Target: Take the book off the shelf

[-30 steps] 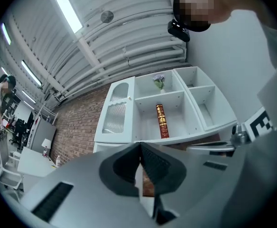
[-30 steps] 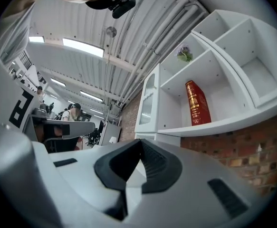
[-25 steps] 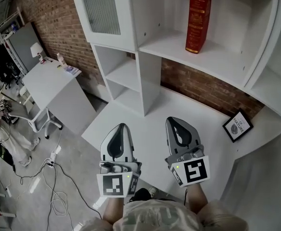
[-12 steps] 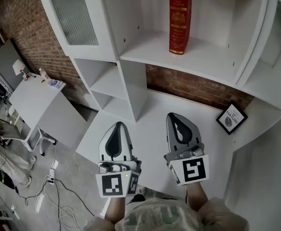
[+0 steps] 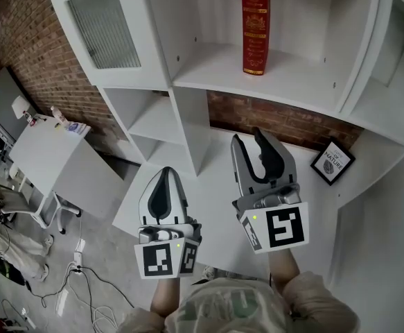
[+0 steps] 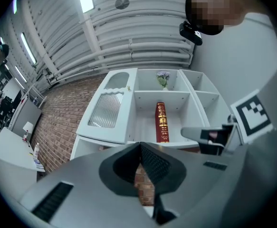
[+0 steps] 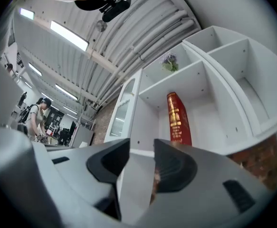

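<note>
A tall red book (image 5: 255, 23) with gold lettering stands upright and alone on a white shelf (image 5: 271, 82); the same book (image 6: 162, 122) shows in the left gripper view, and the book (image 7: 177, 118) in the right gripper view. My right gripper (image 5: 251, 139) is raised toward the shelf, well below the book; its jaws are opening and nothing is between them. My left gripper (image 5: 165, 175) hangs lower at the left, shut and empty.
The white shelving unit has a ribbed glass door (image 5: 102, 21) at upper left and open cubbies (image 5: 150, 120) below. A small framed picture (image 5: 332, 162) leans on the white counter (image 5: 212, 200). A white desk (image 5: 46, 155) and cables on the floor (image 5: 70, 269) lie left.
My right gripper has risen toward the shelf and its jaws have parted. The view has shifted so the book sits more central. The left gripper stays low and shut.
</note>
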{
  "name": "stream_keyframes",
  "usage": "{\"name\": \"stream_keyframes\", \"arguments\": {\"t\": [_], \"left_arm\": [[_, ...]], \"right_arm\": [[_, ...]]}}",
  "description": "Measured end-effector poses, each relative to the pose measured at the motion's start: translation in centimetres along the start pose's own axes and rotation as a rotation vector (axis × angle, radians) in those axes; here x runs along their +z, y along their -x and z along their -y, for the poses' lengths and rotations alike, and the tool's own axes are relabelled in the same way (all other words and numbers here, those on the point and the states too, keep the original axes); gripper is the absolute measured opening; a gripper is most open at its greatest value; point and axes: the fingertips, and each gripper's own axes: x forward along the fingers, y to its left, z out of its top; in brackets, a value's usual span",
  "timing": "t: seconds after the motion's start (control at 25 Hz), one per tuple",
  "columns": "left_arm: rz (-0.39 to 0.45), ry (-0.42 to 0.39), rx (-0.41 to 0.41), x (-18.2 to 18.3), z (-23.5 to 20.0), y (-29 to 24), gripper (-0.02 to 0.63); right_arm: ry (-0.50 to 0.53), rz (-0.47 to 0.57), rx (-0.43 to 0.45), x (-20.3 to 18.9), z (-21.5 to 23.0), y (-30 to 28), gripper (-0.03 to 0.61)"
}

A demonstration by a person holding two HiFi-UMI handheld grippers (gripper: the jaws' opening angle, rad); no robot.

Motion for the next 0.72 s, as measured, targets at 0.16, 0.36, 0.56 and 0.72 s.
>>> {"name": "stream_keyframes", "arguments": {"t": [0.16,0.36,0.56,0.72], "left_arm": [[0.022,0.028,-0.031,0.6,-0.1,-0.4,0.014],[0.028,0.047,-0.069,0.6,-0.1,-0.4,0.014],[0.04,0.066,-0.09,0.8,-0.7,-0.4,0.014],[0.047,0.071,-0.076,1.0,-2.1,-0.3,0.014]], "right_arm": [[0.085,0.075,-0.116,5.7,2.6,-4.6,0.301],[0.085,-0.009,-0.255,8.9,7.7,-11.9,0.306],[0.124,-0.103,-0.414,8.2,12.8,-18.1,0.306],[0.098,-0.174,-0.429,6.0,14.3,-21.2,0.307]]}}
